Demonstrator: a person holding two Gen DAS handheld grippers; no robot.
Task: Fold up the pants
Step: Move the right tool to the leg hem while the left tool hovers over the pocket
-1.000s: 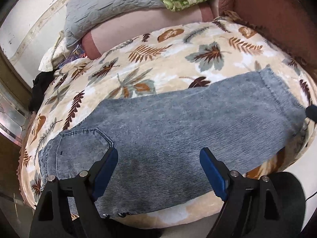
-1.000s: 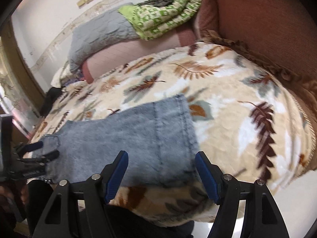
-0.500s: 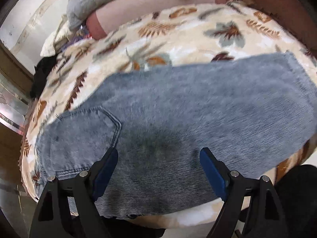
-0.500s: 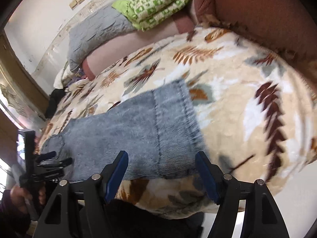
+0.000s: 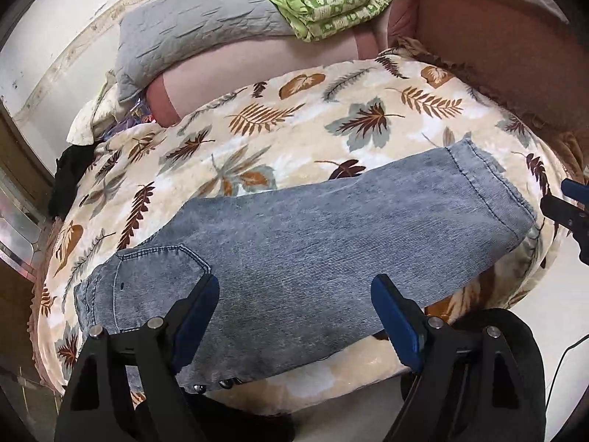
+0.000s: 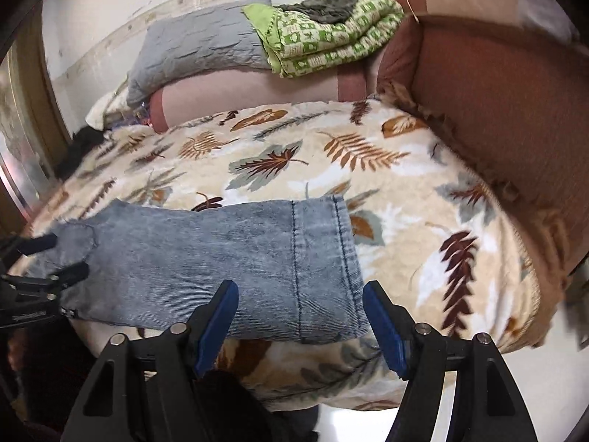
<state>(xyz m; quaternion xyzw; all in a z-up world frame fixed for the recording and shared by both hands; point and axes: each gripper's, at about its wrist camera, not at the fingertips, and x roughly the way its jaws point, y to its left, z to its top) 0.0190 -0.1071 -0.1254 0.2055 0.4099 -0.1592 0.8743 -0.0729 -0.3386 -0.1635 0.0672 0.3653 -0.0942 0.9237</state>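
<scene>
The blue denim pants (image 5: 313,250) lie flat along the near edge of a leaf-print blanket (image 5: 294,121); no label is legible. The left gripper (image 5: 294,316) and right gripper (image 6: 300,326) hover above, angled down, both jaws wide apart and empty.

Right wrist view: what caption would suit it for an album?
Open right gripper hovers over the hem of faded blue denim pants on a leaf-patterned blanket.

One pants (image 5: 302,258), two claws (image 5: 294,316) (image 6: 300,316)
</scene>
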